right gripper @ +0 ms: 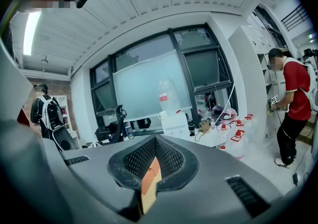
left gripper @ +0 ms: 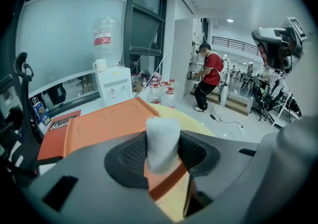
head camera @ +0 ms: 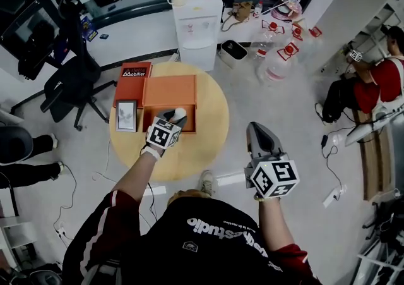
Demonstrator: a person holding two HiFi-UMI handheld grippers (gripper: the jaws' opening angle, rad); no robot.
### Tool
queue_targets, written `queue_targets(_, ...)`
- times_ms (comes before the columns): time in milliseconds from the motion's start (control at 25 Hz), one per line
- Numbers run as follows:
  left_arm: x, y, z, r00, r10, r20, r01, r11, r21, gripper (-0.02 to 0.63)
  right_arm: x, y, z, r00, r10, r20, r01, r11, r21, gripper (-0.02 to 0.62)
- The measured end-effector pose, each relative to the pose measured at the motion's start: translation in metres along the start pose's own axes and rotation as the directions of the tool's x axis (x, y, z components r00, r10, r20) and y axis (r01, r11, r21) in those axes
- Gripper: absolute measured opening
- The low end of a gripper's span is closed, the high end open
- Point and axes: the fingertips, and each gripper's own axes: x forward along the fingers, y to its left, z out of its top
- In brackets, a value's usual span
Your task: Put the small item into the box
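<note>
Your left gripper (head camera: 175,119) pinching a soft white cylindrical item (left gripper: 162,143) upright between its jaws, over the smooth orange box (head camera: 169,93), your right gripper (head camera: 257,131) pressed together, empty.

L gripper (head camera: 175,117) out fwd, arm stretched, my fingers clamped on small white item (left gripper: 162,141). R gripper (head camera: 257,129) held nr body, fingers together, empty.

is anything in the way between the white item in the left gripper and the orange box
Nothing visible is in the way. The left gripper holds the white item right over the orange box, and nothing shows between them.
</note>
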Motion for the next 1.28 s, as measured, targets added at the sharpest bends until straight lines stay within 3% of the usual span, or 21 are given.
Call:
queue_targets(360,0.022,0.002,-0.017,0.997,-0.022,-0.068,0.021,1.000,-0.023,0.186,0.007,-0.016,-0.009,1.000,-0.029,-0.009,0.029,1.000,-0.001,0.026)
queue_targets(680,0.043,0.006,-0.033,0.987,-0.076,-0.143,0.072,0.997,-0.032,0.186,0.024,-0.010,-0.022,0.999,0.000,-0.044,0.000,1.000,0.016,0.026)
queue_targets(1280,0.061,0.010,-0.047,0.975,-0.106,-0.194,0.098,0.994,-0.050,0.187,0.043,-0.015,-0.031,0.997,0.022,-0.073,-0.019,0.999,0.050,0.026)
